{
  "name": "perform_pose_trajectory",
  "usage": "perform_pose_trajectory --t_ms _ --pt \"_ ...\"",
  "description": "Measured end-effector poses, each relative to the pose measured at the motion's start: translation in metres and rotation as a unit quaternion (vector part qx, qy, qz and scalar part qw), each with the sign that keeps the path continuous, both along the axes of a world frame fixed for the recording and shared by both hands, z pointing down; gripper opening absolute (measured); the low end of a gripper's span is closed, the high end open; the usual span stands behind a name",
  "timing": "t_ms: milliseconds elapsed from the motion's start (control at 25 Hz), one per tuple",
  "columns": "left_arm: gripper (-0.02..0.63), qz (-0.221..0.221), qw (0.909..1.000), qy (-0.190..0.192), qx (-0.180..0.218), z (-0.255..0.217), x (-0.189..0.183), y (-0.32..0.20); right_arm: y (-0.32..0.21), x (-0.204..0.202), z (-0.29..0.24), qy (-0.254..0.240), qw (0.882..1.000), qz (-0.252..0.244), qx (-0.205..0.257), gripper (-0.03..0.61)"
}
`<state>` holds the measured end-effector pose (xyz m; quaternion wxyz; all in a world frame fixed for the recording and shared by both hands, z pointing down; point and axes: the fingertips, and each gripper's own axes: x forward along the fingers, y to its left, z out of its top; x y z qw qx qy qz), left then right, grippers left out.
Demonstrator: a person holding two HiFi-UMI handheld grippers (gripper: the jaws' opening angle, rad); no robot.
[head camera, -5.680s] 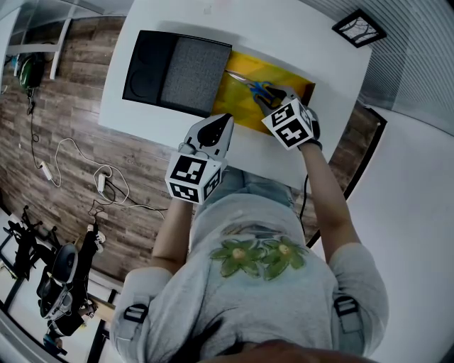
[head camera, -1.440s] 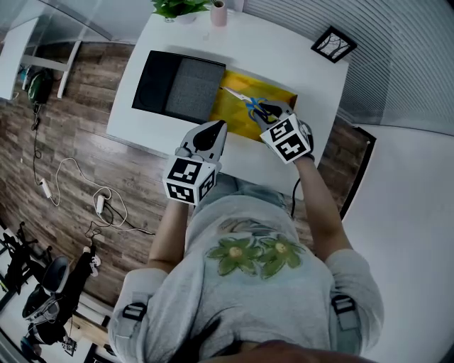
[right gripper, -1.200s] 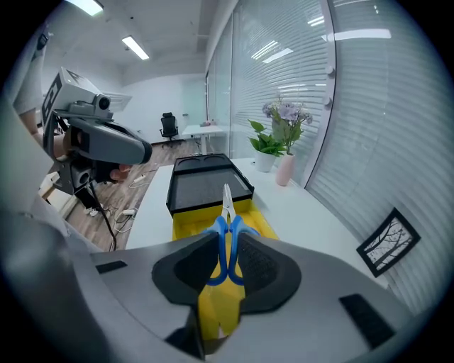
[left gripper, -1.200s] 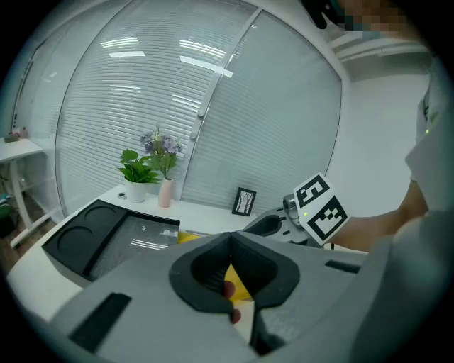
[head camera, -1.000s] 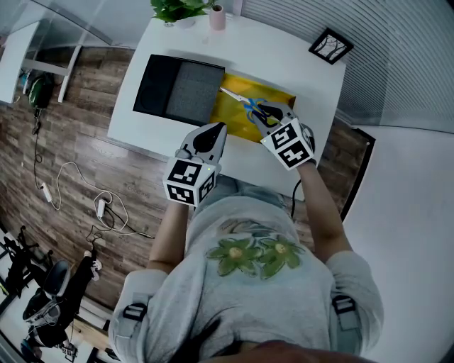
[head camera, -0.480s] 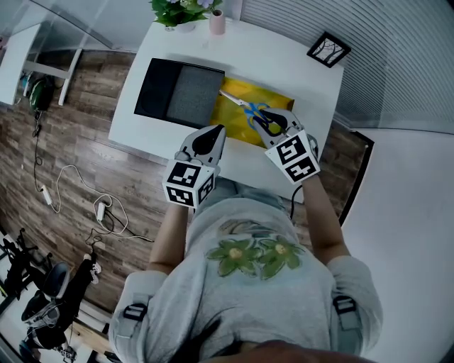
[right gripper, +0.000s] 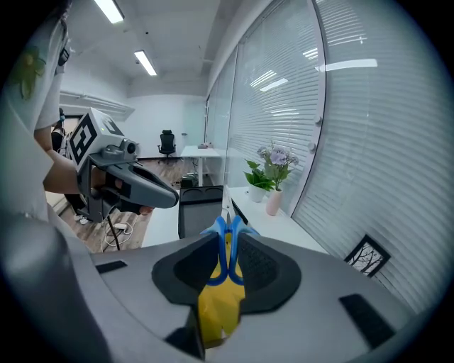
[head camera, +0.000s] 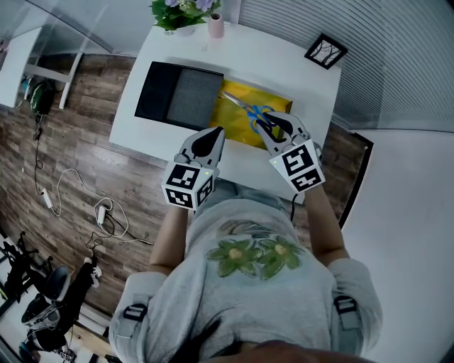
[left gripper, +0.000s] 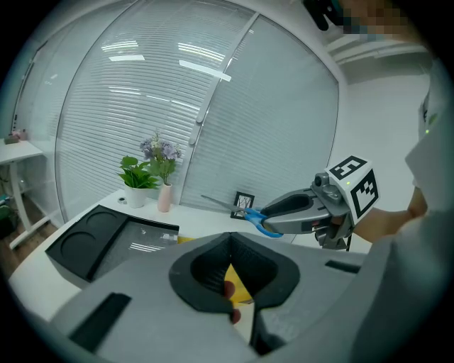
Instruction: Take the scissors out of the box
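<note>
The scissors (head camera: 257, 117), blue-handled with silver blades, hang above the yellow box (head camera: 233, 120) on the white table. My right gripper (head camera: 273, 130) is shut on their handles, blades pointing away and left. In the right gripper view the blue handle loops (right gripper: 227, 248) sit pinched between the pads, with the yellow box (right gripper: 218, 301) showing below. The left gripper view shows the scissors (left gripper: 245, 211) held out from the right gripper (left gripper: 287, 209) in mid-air. My left gripper (head camera: 206, 140) hovers near the table's front edge, shut and holding nothing.
A black tray with a grey pad (head camera: 177, 92) lies just left of the yellow box. A potted plant (head camera: 177, 13), a pink vase (head camera: 216, 27) and a small picture frame (head camera: 325, 51) stand along the table's far edge. Wooden floor with cables lies to the left.
My right gripper has risen and drawn back toward the person with the scissors in its grip, lifting them off the yellow box. The left gripper has stayed put.
</note>
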<state>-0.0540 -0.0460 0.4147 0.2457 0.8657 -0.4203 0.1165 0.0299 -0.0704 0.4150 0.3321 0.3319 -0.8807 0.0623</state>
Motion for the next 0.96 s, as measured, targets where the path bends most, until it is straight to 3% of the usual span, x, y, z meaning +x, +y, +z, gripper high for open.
perform_pose_trajectory --t_ms 960 --pt "0.008 -0.015 0.9998 -0.003 0.011 -0.007 -0.002 0.010 0.015 0.012 -0.019 -0.029 0.999 0.006 0.015 0.084"
